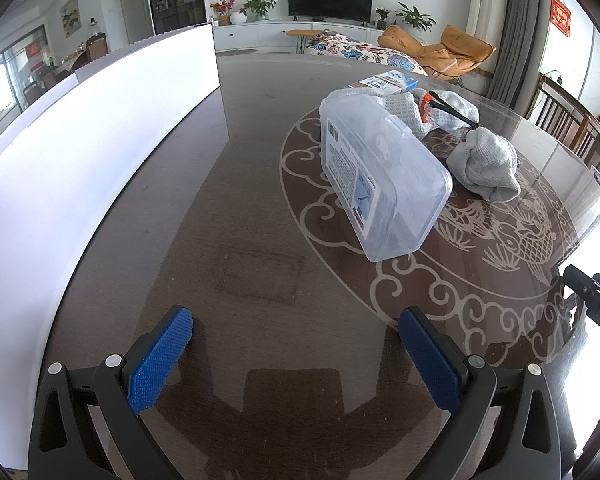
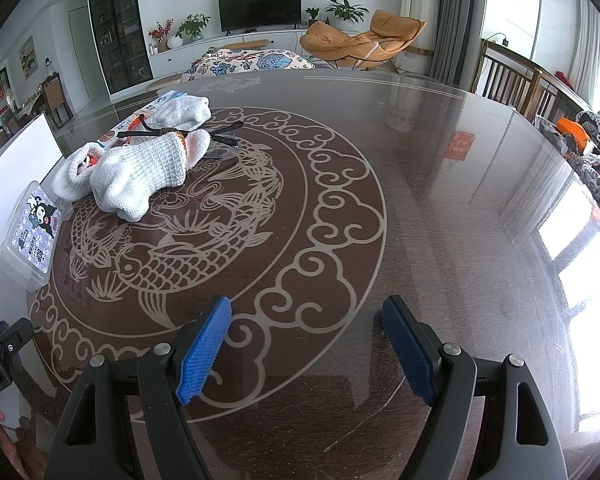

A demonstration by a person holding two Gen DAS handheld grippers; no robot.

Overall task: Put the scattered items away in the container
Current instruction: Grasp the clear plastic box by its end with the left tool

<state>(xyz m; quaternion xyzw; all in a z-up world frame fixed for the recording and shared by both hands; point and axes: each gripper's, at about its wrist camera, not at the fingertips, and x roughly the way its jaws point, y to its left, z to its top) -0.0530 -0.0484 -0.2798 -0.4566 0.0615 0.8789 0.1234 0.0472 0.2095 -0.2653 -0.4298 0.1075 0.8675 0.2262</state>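
A clear plastic box with its lid closed stands on the dark round table, ahead and right of my open left gripper. In the right wrist view the same box sits at the far left. Behind it lie white knitted gloves, a black tool with a dark handle and a small carton. My right gripper is open over bare tabletop, well short of the gloves. Neither gripper holds anything.
A white board stands upright along the table's left side. Wooden chairs stand at the table's right rim. Cluttered items lie at the far right edge. The other gripper's black tip shows at right.
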